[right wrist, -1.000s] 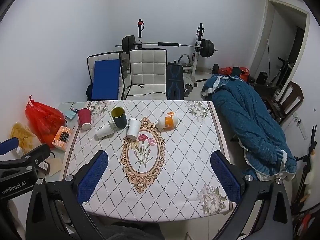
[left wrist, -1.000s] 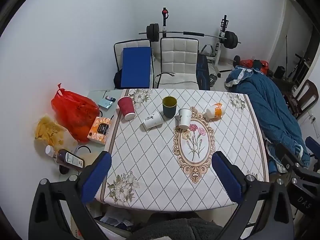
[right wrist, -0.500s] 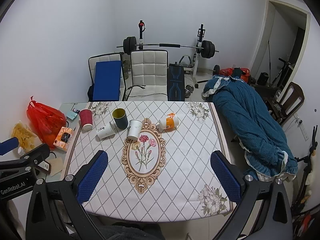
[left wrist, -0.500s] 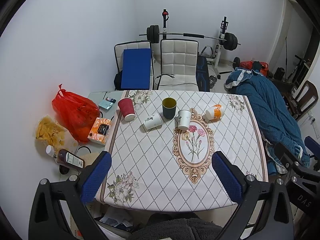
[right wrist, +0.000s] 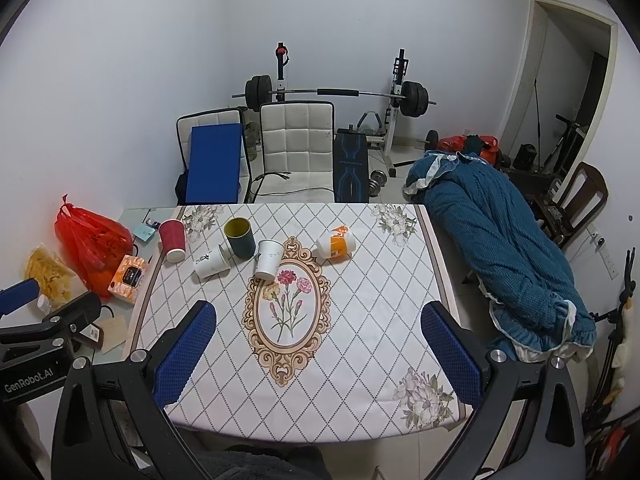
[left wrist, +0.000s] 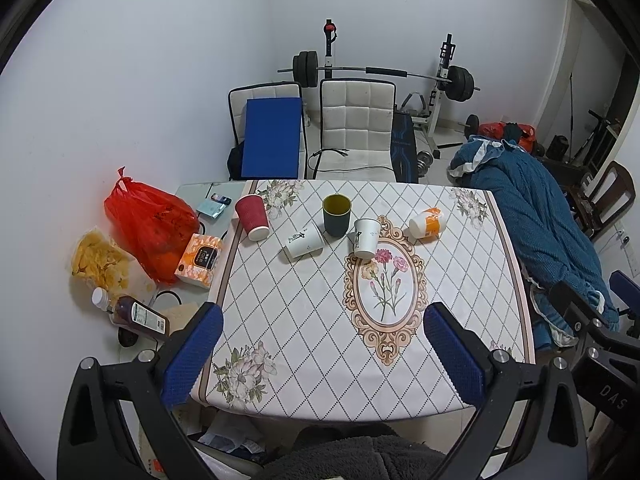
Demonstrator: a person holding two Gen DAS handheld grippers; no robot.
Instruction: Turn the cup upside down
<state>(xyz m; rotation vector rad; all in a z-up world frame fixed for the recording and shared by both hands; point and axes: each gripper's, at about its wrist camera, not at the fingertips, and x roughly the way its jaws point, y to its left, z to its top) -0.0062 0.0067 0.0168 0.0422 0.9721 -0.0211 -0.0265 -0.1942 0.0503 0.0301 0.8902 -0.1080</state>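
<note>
Both my claws, left (left wrist: 316, 344) and right (right wrist: 318, 340), stand apart, holding nothing; the counter's (right wrist: 360, 360) near edge is hidden behind them; cup (right wrist: 239, 237) upright.

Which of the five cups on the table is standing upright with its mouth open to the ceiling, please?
The dark green cup with the yellow inside. The red cup and one white cup stand mouth down; the others lie sideways.

Five cups (left wrist: 337, 215) on the table (left wrist: 304, 320), two white chairs (left wrist: 356, 120), one red bag (left wrist: 150, 224).
</note>
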